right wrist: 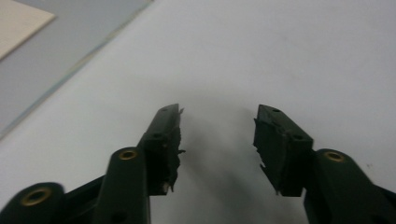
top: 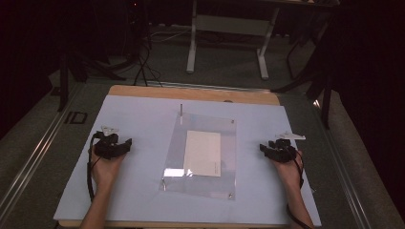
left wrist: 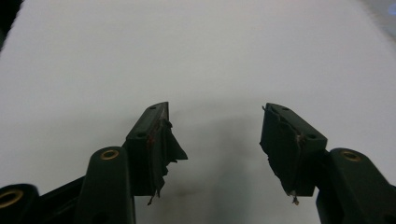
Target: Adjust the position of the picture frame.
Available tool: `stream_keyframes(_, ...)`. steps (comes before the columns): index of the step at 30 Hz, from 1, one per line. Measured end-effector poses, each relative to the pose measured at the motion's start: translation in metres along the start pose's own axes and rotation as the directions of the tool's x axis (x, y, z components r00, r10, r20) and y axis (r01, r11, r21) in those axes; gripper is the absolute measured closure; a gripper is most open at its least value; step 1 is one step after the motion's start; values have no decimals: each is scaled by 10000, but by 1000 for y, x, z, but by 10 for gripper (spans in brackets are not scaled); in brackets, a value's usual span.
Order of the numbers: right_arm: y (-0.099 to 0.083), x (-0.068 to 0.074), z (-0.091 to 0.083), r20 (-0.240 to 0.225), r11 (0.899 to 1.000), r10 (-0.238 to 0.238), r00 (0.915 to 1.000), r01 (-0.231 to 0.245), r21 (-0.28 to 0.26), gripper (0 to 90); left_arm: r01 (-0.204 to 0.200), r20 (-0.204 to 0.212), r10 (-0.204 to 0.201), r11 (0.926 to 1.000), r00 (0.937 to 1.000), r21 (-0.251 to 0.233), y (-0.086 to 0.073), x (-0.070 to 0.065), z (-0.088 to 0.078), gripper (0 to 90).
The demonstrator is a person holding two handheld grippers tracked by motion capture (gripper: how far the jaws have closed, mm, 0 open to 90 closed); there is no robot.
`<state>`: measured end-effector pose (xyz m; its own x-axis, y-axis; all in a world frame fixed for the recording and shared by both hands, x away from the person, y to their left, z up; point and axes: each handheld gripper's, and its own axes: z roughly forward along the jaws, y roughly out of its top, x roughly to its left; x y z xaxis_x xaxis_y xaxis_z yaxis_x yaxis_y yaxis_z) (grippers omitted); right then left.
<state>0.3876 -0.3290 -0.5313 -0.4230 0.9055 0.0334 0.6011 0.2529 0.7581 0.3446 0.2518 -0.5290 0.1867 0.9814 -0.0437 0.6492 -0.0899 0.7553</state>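
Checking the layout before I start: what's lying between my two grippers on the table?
In the high view, a clear plastic sheet with a white card lies between the left gripper and right gripper.

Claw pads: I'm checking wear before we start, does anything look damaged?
Yes. The black padding on both jaws of the left claw and the right claw is torn, with ragged flaps hanging off the inner faces. Both claws are open and empty over the white table.
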Motion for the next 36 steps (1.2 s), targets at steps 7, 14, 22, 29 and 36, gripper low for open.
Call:
stream_keyframes(7, 1, 9, -4, -107, 9970, -757, 9971, 755, -171, 545, -274, 625, 282, 9995, 9976, -138, -1, -8, -14, 445)
stream_keyframes(14, 3, 15, -2, -268, 9946, -1030, 9943, 1025, -183, 536, -800, 1151, 830, 9963, 9899, -310, -3, -16, -25, 432)
stream_keyframes(22, 11, 28, 1, -631, 9928, -1141, 9915, 1114, -450, 540, -1025, 1563, 1110, 9928, 9814, -616, -8, -26, -34, 424)
stream_keyframes(29, 28, 48, 9, -970, 9867, -1520, 9836, 1452, -736, 538, -1438, 1939, 1566, 9865, 9684, -787, -16, -38, -47, 419)
stream_keyframes(36, 50, 64, 17, -1448, 9796, -1892, 9712, 1765, -965, 550, -1774, 2241, 1942, 9797, 9550, -930, -19, -44, -53, 417)
